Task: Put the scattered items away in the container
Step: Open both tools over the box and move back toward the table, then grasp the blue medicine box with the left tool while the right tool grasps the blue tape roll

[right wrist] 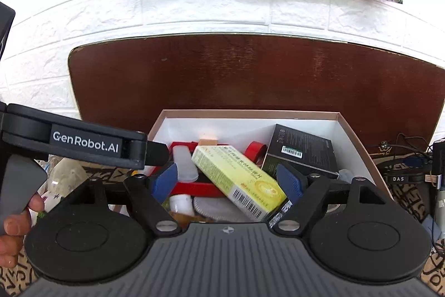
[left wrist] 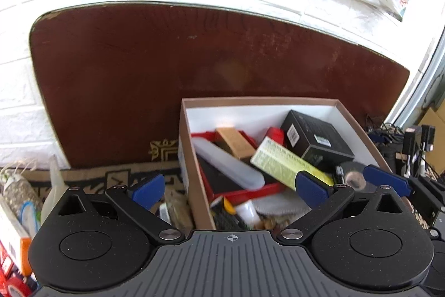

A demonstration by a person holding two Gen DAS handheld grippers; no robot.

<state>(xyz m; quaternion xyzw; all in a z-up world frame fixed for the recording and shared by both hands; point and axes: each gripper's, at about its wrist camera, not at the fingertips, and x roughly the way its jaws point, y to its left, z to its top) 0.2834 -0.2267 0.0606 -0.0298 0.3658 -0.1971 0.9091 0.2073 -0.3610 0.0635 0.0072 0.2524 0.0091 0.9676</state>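
Observation:
The container, a brown cardboard box (left wrist: 258, 100) (right wrist: 250, 113) with a white inside, stands in front of both grippers. In it lie a yellow-green carton (left wrist: 286, 166) (right wrist: 239, 180), a black box (left wrist: 317, 138) (right wrist: 300, 152), a translucent white case (left wrist: 228, 166) (right wrist: 185, 163), a red tray (left wrist: 250, 192) (right wrist: 197, 188) and a red tape roll (right wrist: 254, 151). My left gripper (left wrist: 229, 189) is open over the box's near left corner and holds nothing. My right gripper (right wrist: 226, 181) is open above the yellow-green carton, and its pads do not press on it.
A dark brown board (left wrist: 194, 74) leans against the white brick wall behind the box. Bottles and packets (left wrist: 52, 194) crowd the patterned cloth on the left. Cables and black devices (left wrist: 417, 146) sit on the right. A hand (right wrist: 14, 224) holds the left gripper's housing (right wrist: 83, 142).

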